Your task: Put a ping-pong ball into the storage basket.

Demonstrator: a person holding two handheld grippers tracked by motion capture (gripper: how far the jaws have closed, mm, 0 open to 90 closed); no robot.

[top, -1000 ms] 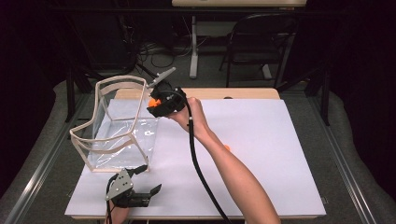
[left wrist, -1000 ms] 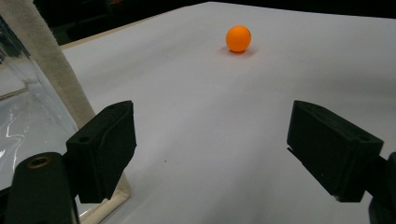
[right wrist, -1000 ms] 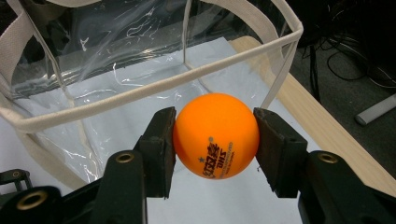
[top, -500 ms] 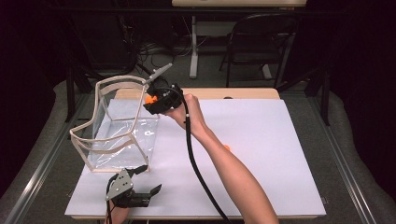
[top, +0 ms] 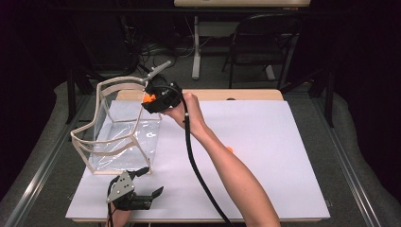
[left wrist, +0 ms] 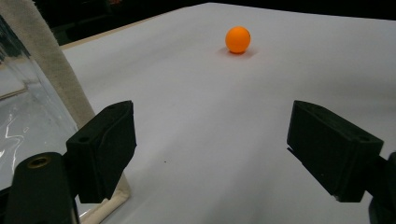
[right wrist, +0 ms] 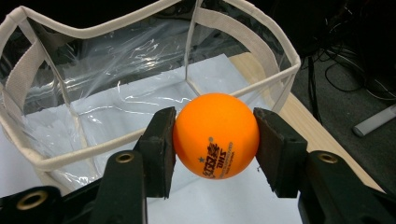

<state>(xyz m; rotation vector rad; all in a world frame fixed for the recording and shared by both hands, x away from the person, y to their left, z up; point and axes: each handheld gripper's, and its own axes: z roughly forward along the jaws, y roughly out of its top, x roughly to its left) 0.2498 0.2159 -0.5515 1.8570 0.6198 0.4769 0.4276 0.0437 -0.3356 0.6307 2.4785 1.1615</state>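
My right gripper is shut on an orange ping-pong ball and holds it beside the near rim of a clear plastic bag with cream trim, whose mouth gapes open. Inside the bag I see only its bare bottom. A second orange ball lies on the white board, partly behind the right forearm in the high view. My left gripper rests low near the table's front edge, open, with nothing between its jaws, just right of the bag's corner.
The white board covers most of the wooden table. A black cable trails from the right gripper along the forearm. A chair and table legs stand in the dark behind.
The right gripper with its ball has shifted slightly left, toward the bag's rim. The left gripper has stayed put.
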